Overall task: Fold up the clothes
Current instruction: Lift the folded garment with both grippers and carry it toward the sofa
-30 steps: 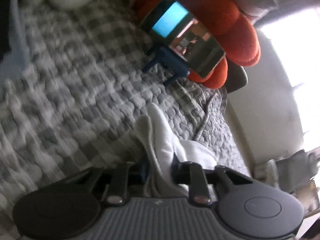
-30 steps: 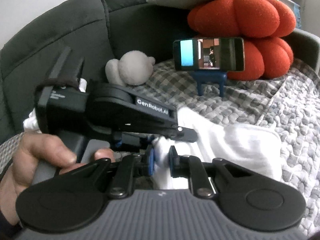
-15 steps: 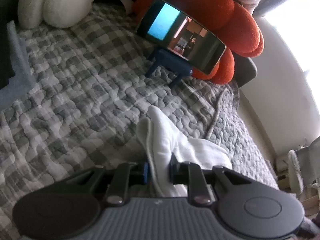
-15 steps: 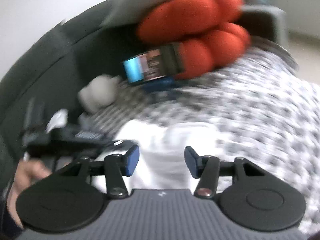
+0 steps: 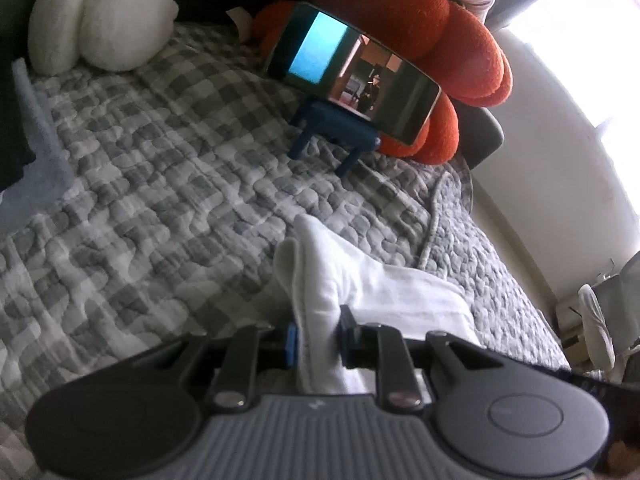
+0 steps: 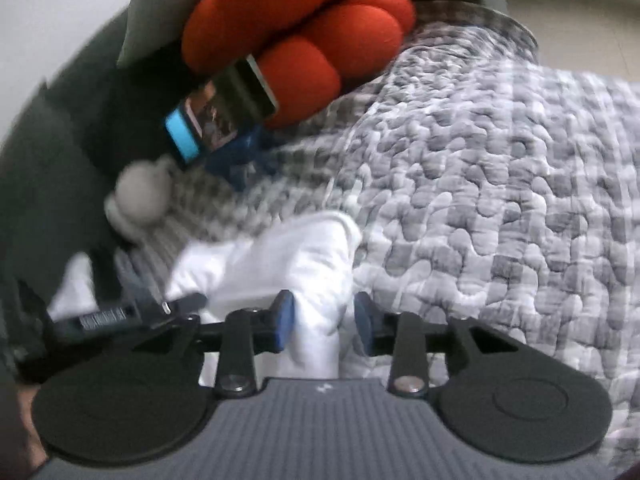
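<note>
While we look along the left gripper [image 5: 316, 344], its blue-padded jaws are clenched on a bunched fold of the white cotton garment [image 5: 384, 292], which rises between them and trails off to the right over the grey-and-white checked quilted blanket [image 5: 160, 184]. In the right wrist view the same white cotton garment [image 6: 288, 264] lies crumpled near the camera on the checked blanket [image 6: 500, 184], and the left gripper's dark body [image 6: 132, 312] reaches into its left edge.

Our right gripper [image 6: 323, 322] straddles a ridge of the cloth. Its jaws are closing, with the fabric between them; the left pad [image 6: 285, 318] sits against the cloth, while a narrow gap shows beside the right pad, so the grip is not yet firm.

Far across the blanket a black smartphone with a lit screen [image 5: 352, 80] leans on a small blue plastic stand [image 5: 332, 136], just in front of the lobed orange-red plush cushion [image 5: 420, 28]. To the far left rests a round off-white plush toy [image 5: 104, 20], against the dark grey sofa back [image 6: 48, 152]. A pale blue cloth [image 5: 36, 160] lies at the blanket's left edge. The right view is blurred, so finer detail there is lost.
</note>
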`<state>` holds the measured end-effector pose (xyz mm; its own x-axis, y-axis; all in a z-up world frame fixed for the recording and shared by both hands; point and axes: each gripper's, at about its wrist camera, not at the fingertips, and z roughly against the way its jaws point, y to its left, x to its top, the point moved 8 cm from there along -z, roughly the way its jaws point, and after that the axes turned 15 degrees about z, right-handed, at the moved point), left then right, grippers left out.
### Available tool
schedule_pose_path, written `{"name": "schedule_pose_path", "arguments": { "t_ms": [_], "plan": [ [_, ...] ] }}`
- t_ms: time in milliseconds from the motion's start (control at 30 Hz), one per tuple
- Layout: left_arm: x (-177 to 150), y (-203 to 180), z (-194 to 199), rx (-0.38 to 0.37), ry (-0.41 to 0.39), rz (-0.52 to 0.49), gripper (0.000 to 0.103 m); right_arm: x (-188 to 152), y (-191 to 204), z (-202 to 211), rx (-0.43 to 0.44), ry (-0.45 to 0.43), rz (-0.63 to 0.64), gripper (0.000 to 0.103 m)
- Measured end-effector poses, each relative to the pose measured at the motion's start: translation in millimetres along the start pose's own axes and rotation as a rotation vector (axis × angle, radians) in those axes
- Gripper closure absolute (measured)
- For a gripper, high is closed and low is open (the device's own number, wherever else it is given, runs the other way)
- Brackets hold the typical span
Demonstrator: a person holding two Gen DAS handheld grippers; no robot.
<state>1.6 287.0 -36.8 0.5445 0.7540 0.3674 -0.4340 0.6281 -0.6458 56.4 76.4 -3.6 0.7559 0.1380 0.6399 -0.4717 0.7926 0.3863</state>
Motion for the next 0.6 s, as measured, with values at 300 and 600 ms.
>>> {"name": "schedule_pose_path", "arguments": {
  "t_ms": [300, 600],
  "plan": [
    [-4.1, -0.8, -3.3, 0.008, 0.008, -0.027, 0.083, -7.2, 13.1, -15.2, 0.101, 0.05, -0.059, 0.063],
    [-10.4, -8.3, -2.7, 0.068, -0.026, -0.116, 0.081, -8.3, 6.6, -14.4, 0.085, 0.031, -0.123, 0.07]
  ]
}}
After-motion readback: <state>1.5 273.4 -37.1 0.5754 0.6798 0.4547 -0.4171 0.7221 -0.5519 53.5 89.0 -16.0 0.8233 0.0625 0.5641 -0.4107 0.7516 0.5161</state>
